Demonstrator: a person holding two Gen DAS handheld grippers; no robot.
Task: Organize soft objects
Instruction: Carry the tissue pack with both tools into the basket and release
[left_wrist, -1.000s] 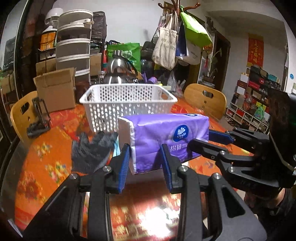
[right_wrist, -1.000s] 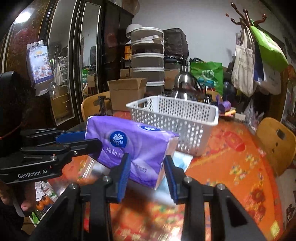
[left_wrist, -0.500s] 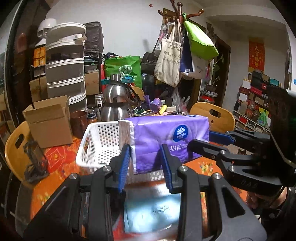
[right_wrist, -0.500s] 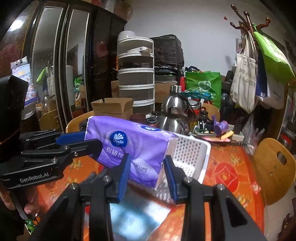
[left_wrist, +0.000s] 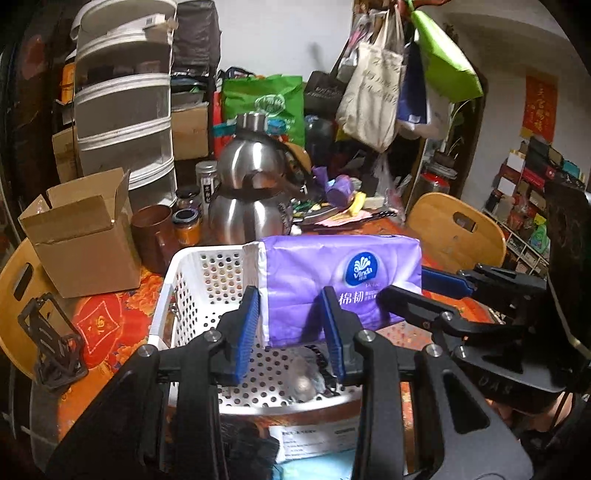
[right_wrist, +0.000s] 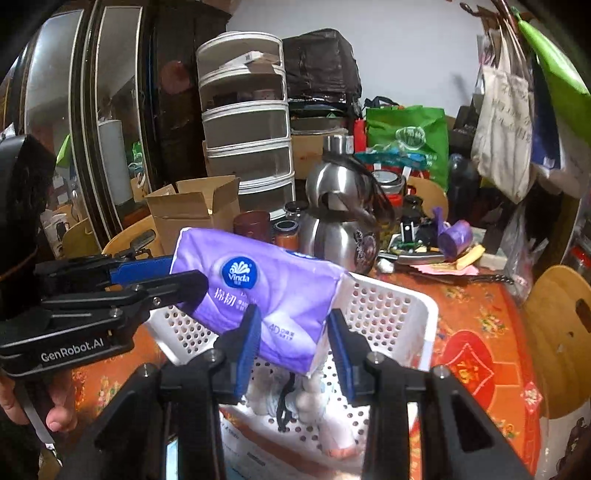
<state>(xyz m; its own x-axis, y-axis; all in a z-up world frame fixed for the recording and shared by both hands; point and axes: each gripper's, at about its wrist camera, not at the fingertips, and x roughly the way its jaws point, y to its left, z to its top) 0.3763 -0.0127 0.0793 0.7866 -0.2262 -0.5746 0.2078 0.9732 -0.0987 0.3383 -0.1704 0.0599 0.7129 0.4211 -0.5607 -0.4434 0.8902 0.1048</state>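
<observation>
A purple Vinda tissue pack (left_wrist: 340, 284) hangs in the air over the white perforated basket (left_wrist: 162, 306). My left gripper (left_wrist: 290, 306) is shut on its left end and my right gripper (left_wrist: 424, 291) on its right end. In the right wrist view the pack (right_wrist: 266, 284) sits tilted between the right gripper (right_wrist: 295, 325) pads, with the left gripper (right_wrist: 181, 275) clamping the far end. The basket (right_wrist: 417, 306) lies directly below. Inside it are pale soft items with a black cord (right_wrist: 295, 398).
A steel kettle (left_wrist: 251, 199), a brown cup (left_wrist: 151, 236), jars and an open cardboard box (left_wrist: 81, 236) stand just behind the basket. Wooden chairs (left_wrist: 454, 232) ring the orange floral table. A printed sheet (left_wrist: 314, 443) and a dark glove (left_wrist: 243, 443) lie in front of the basket.
Both grippers have carried the tissue pack forward and upward together, from the near table to above the basket. The grip on the pack looks the same.
</observation>
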